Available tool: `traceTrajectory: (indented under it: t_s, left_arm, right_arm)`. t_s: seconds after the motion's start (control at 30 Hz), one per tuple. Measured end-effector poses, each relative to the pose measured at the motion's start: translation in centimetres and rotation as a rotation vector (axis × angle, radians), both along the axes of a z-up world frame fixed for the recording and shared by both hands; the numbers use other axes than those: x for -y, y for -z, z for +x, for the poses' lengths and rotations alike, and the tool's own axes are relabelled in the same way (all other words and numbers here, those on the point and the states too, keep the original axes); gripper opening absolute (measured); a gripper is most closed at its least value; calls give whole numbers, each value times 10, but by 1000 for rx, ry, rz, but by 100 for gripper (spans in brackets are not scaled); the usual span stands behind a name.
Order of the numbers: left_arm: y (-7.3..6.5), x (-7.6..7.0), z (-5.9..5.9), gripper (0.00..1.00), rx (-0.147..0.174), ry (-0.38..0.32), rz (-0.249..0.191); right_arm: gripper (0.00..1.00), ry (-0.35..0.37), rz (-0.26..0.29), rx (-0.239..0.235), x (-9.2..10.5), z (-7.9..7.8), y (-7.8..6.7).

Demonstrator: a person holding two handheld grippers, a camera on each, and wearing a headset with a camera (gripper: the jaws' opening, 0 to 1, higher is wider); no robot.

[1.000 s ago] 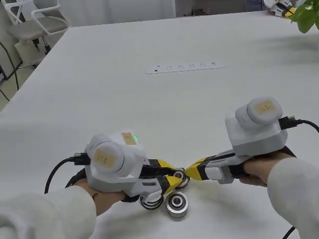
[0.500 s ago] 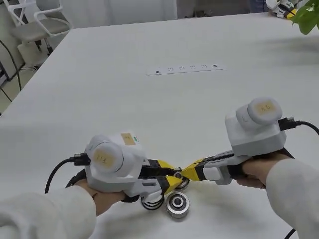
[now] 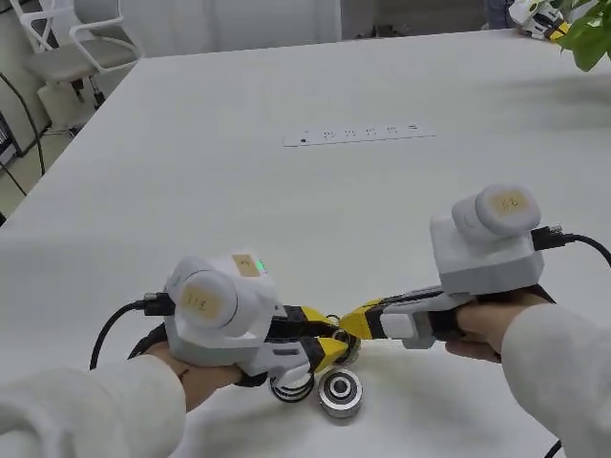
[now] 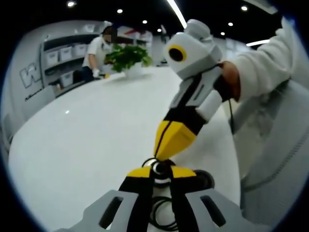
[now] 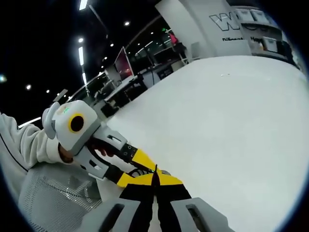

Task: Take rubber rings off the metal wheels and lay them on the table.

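My left tool (image 4: 161, 172) clamps the metal wheel (image 4: 161, 167) steady so my right tool (image 5: 154, 177), jaws together, can peel its rubber ring (image 4: 150, 161).

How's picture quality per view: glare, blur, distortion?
Head view: even soft light, sharp, little shadow on the table. Left gripper view: strong fisheye bend, lamps as bright dots, the wheel between its jaws a bit soft. Right gripper view: dark ceiling, table nearly blown out, near jaws blurred.
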State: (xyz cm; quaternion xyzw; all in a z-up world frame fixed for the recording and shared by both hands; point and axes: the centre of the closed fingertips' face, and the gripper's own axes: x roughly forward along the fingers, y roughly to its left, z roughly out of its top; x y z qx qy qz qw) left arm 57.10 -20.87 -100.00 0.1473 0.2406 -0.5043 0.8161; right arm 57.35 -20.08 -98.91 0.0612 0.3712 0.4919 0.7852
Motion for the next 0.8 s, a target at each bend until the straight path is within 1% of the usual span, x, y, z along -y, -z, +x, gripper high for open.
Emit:
traceTrajectory:
  t_s: [0.03, 0.17, 0.23, 0.3, 0.33, 0.37, 0.4, 0.53, 0.6, 0.63, 0.7, 0.77, 0.8]
  left_arm:
    - [0, 0, 0, 13, -2, 0, 4]
    - [-1, -2, 0, 15, -12, 1, 15]
    - [-5, -4, 1, 16, -16, 4, 20]
    - [-13, -6, 1, 18, -10, 4, 5]
    - [-18, -6, 0, 19, -31, 4, -24]
    - [-21, -7, 0, 20, -35, -1, -36]
    - [-24, -8, 0, 22, -33, -3, -41]
    - [-40, -15, 2, 29, -7, -11, -36]
    - [-47, -19, 3, 31, -11, -30, -45]
    - [-51, -21, 2, 32, -6, -33, -51]
    - [-59, -25, 0, 35, 11, -31, -60]
    - [-67, -30, 0, 38, 18, -36, -63]
    - [-70, -32, 0, 40, 27, -44, -65]
  right_arm:
    - [0, 2, 1, -6, 0, 0, 0]
    - [0, 4, -7, -4, 0, 0, 1]
    - [0, 4, -12, -3, 0, 0, 1]
    - [0, 6, -11, 1, -1, 1, 0]
    - [0, 9, -8, 3, -1, 2, -1]
    - [0, 12, -4, 1, -1, 2, -2]
    - [0, 15, -2, 1, -2, 2, -3]
    - [0, 14, 10, -1, -3, 1, -6]
    - [0, 9, 12, 2, -4, 0, -7]
    - [0, 6, 13, 5, -5, 0, -8]
    - [0, 0, 20, 7, -7, -2, -11]
    - [0, -5, 28, 8, -10, -3, -13]
    - [0, -10, 33, 8, -12, -4, -15]
